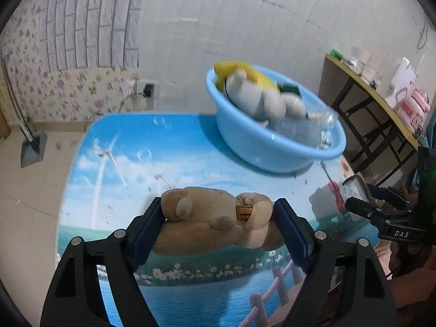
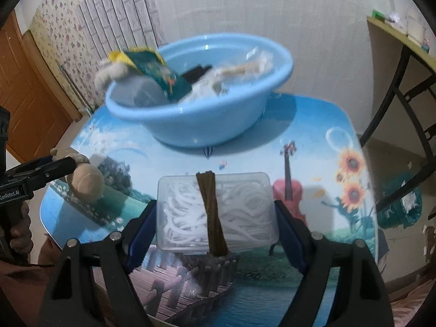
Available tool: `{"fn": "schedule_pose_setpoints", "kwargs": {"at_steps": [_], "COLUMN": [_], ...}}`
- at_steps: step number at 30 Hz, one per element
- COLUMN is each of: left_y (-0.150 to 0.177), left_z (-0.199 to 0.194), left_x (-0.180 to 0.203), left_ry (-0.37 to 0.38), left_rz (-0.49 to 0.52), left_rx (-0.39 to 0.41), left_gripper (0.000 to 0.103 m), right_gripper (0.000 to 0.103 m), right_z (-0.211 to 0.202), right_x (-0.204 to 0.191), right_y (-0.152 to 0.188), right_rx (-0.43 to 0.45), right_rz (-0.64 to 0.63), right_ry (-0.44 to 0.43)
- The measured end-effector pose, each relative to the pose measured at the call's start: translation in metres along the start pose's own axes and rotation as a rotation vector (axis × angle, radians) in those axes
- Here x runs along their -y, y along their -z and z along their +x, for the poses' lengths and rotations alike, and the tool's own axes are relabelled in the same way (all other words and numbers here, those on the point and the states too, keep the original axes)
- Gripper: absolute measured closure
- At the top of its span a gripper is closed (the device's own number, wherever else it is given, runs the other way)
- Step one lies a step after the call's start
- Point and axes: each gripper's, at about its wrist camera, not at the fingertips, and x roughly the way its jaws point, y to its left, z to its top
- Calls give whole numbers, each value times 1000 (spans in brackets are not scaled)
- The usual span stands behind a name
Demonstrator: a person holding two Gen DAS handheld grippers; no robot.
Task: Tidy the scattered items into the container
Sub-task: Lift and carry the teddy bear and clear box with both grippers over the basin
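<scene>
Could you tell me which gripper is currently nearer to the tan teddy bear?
Left. The left gripper is clamped on the tan teddy bear itself, above the table. The right gripper is off to its side, shut on a clear plastic box.

Blurred basin [image 2: 196, 114] contents [image 2: 152, 73]

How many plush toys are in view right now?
2: a tan teddy bear clamped in the left hand-held gripper, and a white plush lying in the blue basin. Others may be buried there.
</scene>
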Motion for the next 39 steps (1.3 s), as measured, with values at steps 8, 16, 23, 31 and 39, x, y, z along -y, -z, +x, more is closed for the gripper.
{"fn": "schedule_pose_setpoints", "kwargs": {"at_steps": [8, 16, 23, 31, 39], "left_y": [-17, -31, -46, -62, -79], "left_z": [-26, -37, -40, -38, -22], "left_x": [-5, 1, 6, 23, 38], "left_ry": [-10, -14, 3, 18, 41], "left_rz": [-19, -13, -13, 22, 65], "left_rx": [62, 95, 113, 132, 98], "left_gripper": [23, 23, 23, 23, 23], "right_gripper": [21, 21, 21, 21, 21], "right_z": [-33, -49, -52, -57, -51], "right_x": [-2, 4, 8, 13, 8], "right_y": [-14, -21, -27, -40, -53], "right_rx": [83, 136, 167, 208, 216], "right_rz": [-7, 11, 22, 34, 7], "right_ry": [1, 6, -8, -33, -56]}}
